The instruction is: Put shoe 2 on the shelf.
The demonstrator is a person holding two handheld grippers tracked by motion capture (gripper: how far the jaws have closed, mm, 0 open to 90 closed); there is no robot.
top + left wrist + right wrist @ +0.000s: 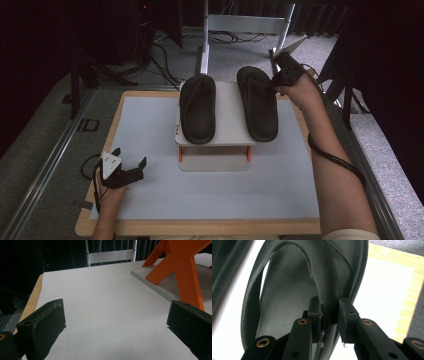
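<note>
Right gripper (278, 79) fingers pinch right sandal (257, 102) strap, upper right. Keep pinch firm, seat sole flat on rack (227, 131). Left gripper (131, 162) fingers spread.

The left gripper (131, 163) rests low at the near left, its forearm coming in from the bottom edge, jaws spread wide with nothing between them. The right forearm stretches far forward along the right side, wrist bent inward, and the right gripper (276, 85) has its jaws clamped on the strap of the flip-flop (287, 302)
</note>
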